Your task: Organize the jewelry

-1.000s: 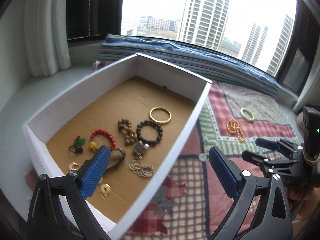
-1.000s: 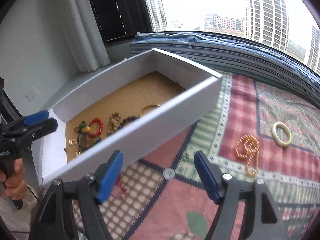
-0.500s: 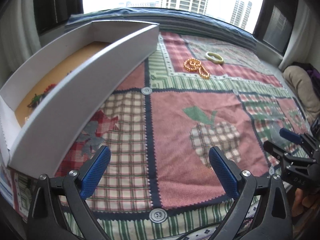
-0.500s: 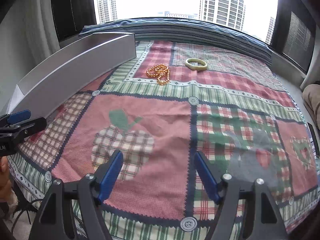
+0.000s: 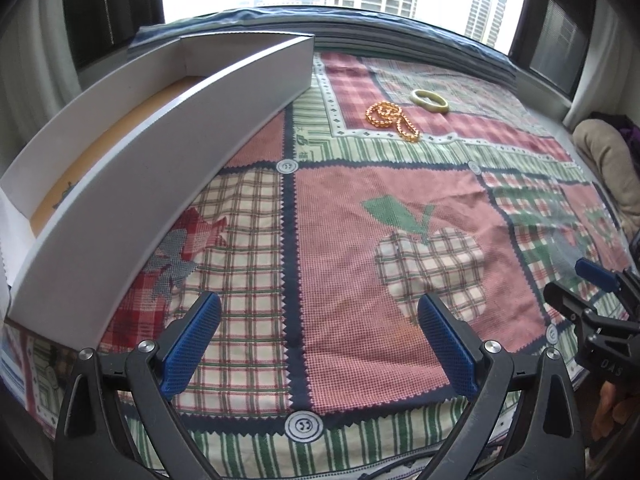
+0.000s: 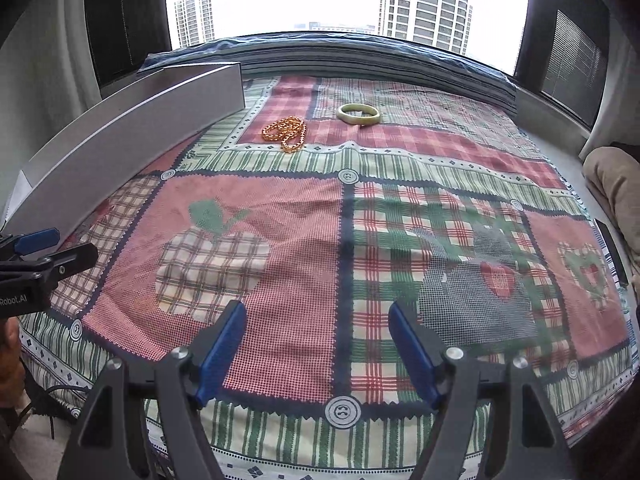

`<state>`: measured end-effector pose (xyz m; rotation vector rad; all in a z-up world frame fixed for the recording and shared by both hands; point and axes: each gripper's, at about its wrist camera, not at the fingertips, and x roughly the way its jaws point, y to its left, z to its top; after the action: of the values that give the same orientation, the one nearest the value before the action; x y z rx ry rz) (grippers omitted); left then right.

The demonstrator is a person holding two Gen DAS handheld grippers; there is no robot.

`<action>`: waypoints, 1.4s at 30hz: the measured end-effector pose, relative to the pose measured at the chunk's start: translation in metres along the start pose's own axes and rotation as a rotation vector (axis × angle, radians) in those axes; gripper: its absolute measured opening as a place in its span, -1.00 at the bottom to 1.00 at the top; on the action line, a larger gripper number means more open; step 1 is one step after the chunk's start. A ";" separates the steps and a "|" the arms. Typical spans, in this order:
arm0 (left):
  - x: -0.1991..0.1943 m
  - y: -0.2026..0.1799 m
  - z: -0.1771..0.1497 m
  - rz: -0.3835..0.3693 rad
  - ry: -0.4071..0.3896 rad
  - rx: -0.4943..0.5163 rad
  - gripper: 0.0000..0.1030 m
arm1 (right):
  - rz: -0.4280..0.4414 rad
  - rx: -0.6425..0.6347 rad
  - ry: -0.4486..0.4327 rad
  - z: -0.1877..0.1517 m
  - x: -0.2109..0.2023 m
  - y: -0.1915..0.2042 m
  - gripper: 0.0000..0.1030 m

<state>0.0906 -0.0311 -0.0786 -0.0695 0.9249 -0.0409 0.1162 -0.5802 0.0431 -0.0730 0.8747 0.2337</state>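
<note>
An orange bead necklace (image 5: 391, 119) (image 6: 285, 131) lies coiled on the patchwork cloth at the far side, with a pale green bangle (image 5: 429, 100) (image 6: 358, 113) just right of it. A long white box (image 5: 160, 152) (image 6: 120, 136) with a brown cardboard floor stands at the left; its contents are almost hidden by the near wall. My left gripper (image 5: 318, 344) hovers open and empty over the near part of the cloth. My right gripper (image 6: 318, 354) is likewise open and empty, far short of the jewelry. Each gripper shows at the edge of the other's view.
The patchwork cloth (image 6: 360, 240) covers a surface below a wide window. A folded striped blanket (image 6: 360, 60) lines the sill behind. A beige cushion (image 5: 608, 160) sits at the right edge. A dark flat device (image 6: 610, 248) lies on the cloth's right border.
Both grippers have pulled back and away from the box to the near side of the cloth, tilting down. The box's contents have dropped out of sight. Over the last half second little moved.
</note>
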 end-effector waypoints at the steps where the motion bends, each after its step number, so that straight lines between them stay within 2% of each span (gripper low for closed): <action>1: 0.001 -0.001 0.000 -0.001 0.004 0.000 0.92 | 0.000 -0.001 0.002 -0.001 0.001 0.001 0.46; 15: 0.006 -0.006 -0.001 -0.005 0.025 0.007 0.92 | 0.004 -0.004 0.013 -0.006 0.000 0.003 0.46; 21: 0.003 -0.004 0.019 -0.007 0.005 0.030 0.92 | 0.004 0.019 -0.001 -0.009 -0.005 -0.003 0.46; 26: 0.009 -0.007 0.067 -0.073 0.006 0.068 0.92 | 0.020 0.036 0.010 -0.009 -0.001 -0.007 0.46; 30: 0.029 -0.029 0.121 -0.138 0.016 0.146 0.92 | 0.032 0.055 0.002 -0.007 -0.002 -0.012 0.46; 33: 0.066 -0.051 0.161 -0.166 0.070 0.203 0.92 | 0.038 0.069 -0.002 -0.005 -0.001 -0.018 0.46; 38: 0.144 -0.075 0.218 -0.171 0.144 0.165 0.92 | 0.046 0.089 -0.001 -0.003 0.001 -0.027 0.46; 42: 0.198 -0.087 0.239 -0.110 0.188 0.149 0.91 | 0.057 0.107 0.005 -0.002 0.002 -0.037 0.46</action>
<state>0.4006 -0.1209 -0.0860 0.0222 1.1028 -0.2217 0.1242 -0.6160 0.0390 0.0511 0.8939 0.2391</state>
